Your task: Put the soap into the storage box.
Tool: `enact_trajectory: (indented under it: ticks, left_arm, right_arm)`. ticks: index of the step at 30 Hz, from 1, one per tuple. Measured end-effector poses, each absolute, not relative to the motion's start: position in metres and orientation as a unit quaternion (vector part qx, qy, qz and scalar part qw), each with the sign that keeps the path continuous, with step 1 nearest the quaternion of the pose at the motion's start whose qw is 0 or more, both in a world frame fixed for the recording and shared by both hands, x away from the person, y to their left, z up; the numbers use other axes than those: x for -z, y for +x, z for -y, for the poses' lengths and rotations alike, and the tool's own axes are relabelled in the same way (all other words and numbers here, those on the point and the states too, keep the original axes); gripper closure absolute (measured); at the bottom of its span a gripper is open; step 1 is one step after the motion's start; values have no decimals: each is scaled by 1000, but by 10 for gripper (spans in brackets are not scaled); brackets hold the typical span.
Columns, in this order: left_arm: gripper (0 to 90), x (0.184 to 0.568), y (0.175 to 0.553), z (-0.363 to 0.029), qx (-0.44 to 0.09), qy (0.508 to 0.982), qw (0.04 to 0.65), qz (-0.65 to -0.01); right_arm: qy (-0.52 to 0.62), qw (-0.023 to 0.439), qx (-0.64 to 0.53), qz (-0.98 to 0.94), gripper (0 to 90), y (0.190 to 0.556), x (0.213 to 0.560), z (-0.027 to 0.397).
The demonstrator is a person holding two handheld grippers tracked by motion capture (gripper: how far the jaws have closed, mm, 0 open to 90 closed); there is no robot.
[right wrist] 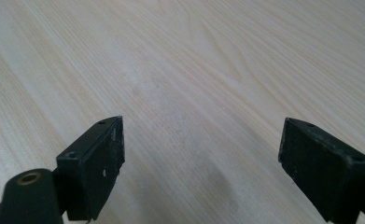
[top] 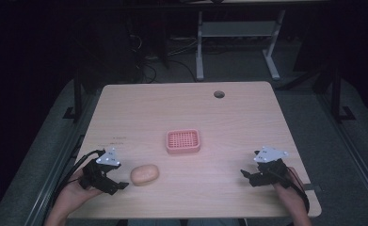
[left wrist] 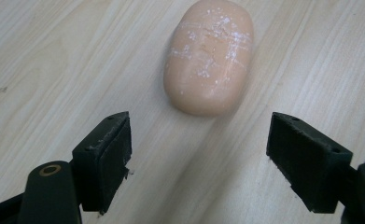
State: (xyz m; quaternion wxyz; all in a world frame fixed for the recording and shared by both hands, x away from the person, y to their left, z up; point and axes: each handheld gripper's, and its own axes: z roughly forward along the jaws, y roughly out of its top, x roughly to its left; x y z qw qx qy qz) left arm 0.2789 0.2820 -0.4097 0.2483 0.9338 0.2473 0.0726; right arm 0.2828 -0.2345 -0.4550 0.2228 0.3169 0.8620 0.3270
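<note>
From the high view we see a pale wood-grain surface (top: pixel 181 113) with a smooth, oval peach soap bar (top: pixel 144 174) at about 7 o'clock from the pink gridded soap dish (top: pixel 183 141), its long axis running 3 to 9 o'clock. Our left hand-held gripper (top: pixel 120 185) sits just beside it; our right hand-held gripper (top: pixel 244 173) lies well apart.

In the left gripper view, the jaws stand spread, the soap bar (left wrist: pixel 209 56) ahead at 12 o'clock, scratched white, pointing lengthwise away.

In the right gripper view, the jaws stand spread over bare surface (right wrist: pixel 194 70).
</note>
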Motion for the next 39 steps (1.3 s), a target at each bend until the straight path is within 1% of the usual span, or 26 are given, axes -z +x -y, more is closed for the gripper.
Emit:
enact_trajectory:
  ticks: [26,29,39]
  left_arm:
    - [225,412,297,-245,-54,950,222,-212]
    - [225,414,299,-241,-52,949,225,-215]
    - [234,419,305,-233,-45,954,207,-212]
  right_arm:
    - [313,221,-329,-863,138,282,455,234]
    - [313,221,-329,-863,138,282,455,234]
    - [313,220,-328,-864,138,282,454,234]
